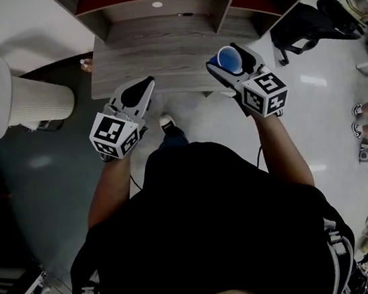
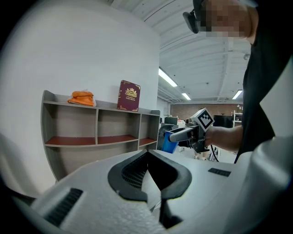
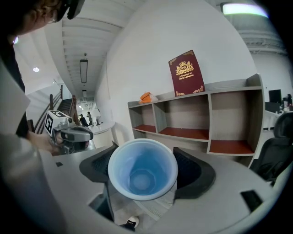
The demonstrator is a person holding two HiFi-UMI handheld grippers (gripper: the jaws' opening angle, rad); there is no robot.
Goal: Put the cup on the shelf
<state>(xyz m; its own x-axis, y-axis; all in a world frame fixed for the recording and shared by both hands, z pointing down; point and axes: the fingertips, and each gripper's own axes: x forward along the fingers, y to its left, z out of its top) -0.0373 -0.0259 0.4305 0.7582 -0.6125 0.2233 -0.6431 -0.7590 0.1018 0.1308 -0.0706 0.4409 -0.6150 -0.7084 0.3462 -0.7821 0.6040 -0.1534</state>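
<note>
Item under inspection: blue cup (image 3: 143,169). It stands upright or nearly so, with the open mouth facing up and the narrower base down, so its long axis runs roughly vertical. The interior shows empty.

Position relative to the tongs: the cup sits between the two jaws of the right tongs (image 3: 143,171). One dark pad presses on each side of the wall just below the rim. The rim stands above the pads and the base hangs below them. The right tongs are clamped on the cup.

The left tongs (image 2: 149,171) have their jaws drawn together at the tips, with nothing between them. They are held level with the right pair and well apart from the cup.

Location: the cup is carried in the air in front of the shelf (image 3: 197,128), not touching it. A maroon book (image 3: 186,73) and an orange item (image 3: 146,97) rest on the shelf top.
</note>
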